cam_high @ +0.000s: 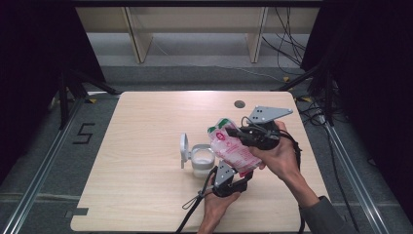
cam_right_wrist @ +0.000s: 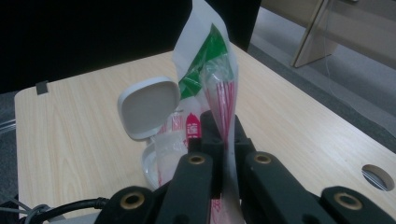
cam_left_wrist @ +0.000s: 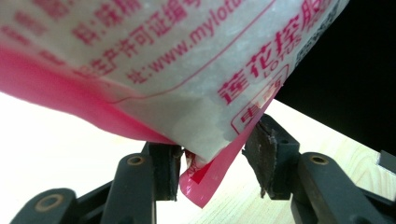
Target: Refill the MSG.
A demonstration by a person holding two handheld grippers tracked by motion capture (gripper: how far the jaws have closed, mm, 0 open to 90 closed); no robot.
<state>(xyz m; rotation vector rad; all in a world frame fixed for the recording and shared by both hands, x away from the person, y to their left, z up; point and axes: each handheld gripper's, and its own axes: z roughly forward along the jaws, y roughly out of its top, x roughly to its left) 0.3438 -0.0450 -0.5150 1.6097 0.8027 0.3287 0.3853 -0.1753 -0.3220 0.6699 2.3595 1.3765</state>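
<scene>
A plastic bag (cam_high: pixel 233 147) of white granules, printed pink with a green top, hangs tilted over the middle of the wooden table (cam_high: pixel 146 122). My right gripper (cam_high: pixel 232 132) is shut on the bag's upper part (cam_right_wrist: pixel 217 79), its jaws pinching the film. My left gripper (cam_high: pixel 243 174) is under the bag's lower end. Its jaws stand apart with the pink corner (cam_left_wrist: pixel 205 182) between them, and the right pad (cam_left_wrist: pixel 261 154) is clear of the film. A white tub (cam_high: pixel 202 160) with its flip lid (cam_high: pixel 184 147) raised stands just left of the bag; the lid (cam_right_wrist: pixel 149 106) shows beside the bag.
A round cable hole (cam_high: pixel 239 104) sits near the table's far edge, right of centre. Both hands come in at the front right part of the table. Wooden shelf legs and cables lie on the floor beyond the table.
</scene>
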